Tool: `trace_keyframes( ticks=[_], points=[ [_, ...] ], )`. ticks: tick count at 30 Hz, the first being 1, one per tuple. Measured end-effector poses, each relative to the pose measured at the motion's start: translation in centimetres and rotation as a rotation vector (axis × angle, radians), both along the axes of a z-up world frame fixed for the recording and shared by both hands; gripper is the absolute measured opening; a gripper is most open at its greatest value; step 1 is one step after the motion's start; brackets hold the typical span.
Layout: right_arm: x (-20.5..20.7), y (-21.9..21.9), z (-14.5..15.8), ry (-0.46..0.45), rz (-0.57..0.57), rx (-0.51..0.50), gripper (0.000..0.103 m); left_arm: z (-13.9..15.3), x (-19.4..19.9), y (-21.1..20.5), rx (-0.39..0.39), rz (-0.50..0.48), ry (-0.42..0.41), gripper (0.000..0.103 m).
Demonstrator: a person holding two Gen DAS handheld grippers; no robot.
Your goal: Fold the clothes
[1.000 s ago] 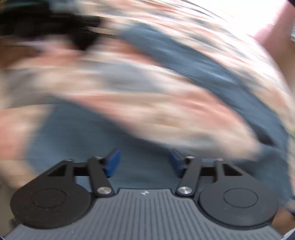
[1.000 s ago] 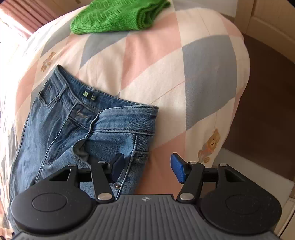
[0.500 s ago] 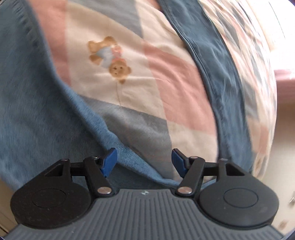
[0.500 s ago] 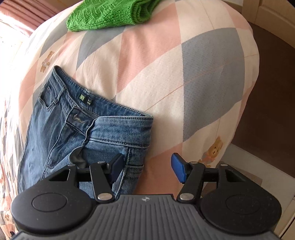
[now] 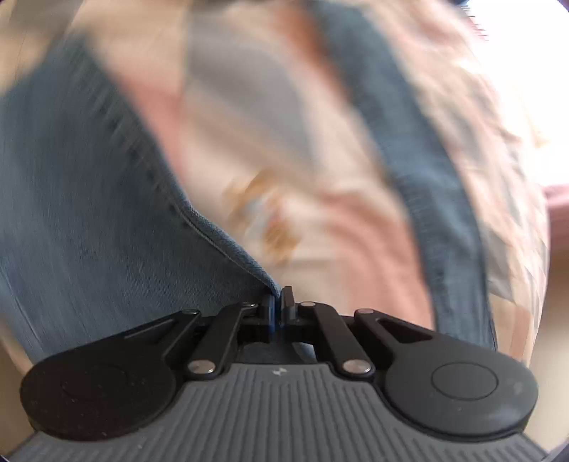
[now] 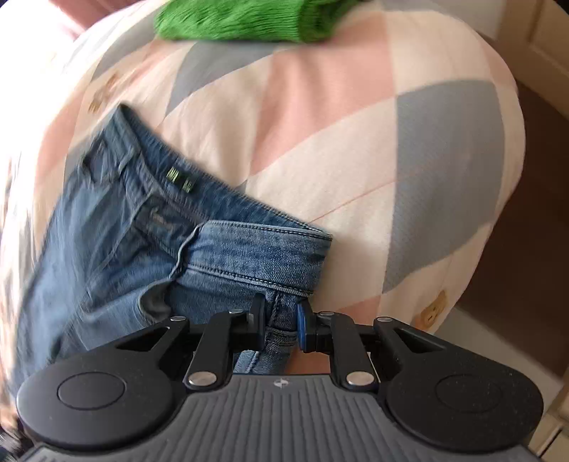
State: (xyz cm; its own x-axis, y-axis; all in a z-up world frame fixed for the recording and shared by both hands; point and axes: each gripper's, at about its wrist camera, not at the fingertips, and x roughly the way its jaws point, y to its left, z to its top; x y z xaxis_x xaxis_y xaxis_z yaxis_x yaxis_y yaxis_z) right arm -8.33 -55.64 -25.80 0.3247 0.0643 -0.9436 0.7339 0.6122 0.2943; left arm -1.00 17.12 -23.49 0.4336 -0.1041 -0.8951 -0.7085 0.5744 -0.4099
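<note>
Blue jeans [image 6: 149,241] lie on a bed with a pink, grey and cream diamond-patterned cover [image 6: 320,117]. The right wrist view shows their waistband and open fly at left centre. My right gripper [image 6: 280,320] is shut on the jeans' side edge just under the waistband. In the blurred left wrist view, one jeans leg [image 5: 89,199] fills the left side and the other leg [image 5: 419,170] runs up the right. My left gripper [image 5: 278,305] is shut on the hem corner of the left-hand leg.
A folded green knitted garment [image 6: 249,17] rests at the far end of the bed. The bed's corner drops off to the right onto a brown floor [image 6: 526,248], with pale cabinet panels [image 6: 544,42] beyond. A teddy-bear print [image 5: 270,224] marks the cover between the legs.
Both grippers have gone from open to shut on the jeans. The left one came down onto the leg hem; the right one closed on the side edge below the waistband.
</note>
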Motion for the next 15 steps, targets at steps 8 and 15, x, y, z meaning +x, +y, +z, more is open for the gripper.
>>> trace_keyframes(
  ticks=[8, 15],
  points=[
    [0.5, 0.7, -0.6, 0.063, -0.027, -0.02, 0.04, -4.0, 5.5, 1.7, 0.077, -0.114, 0.279, 0.017],
    [-1.1, 1.7, -0.4, 0.036, -0.098, -0.021, 0.053, 2.3, -1.0, 9.8, 0.313, -0.047, 0.215, 0.05]
  ],
)
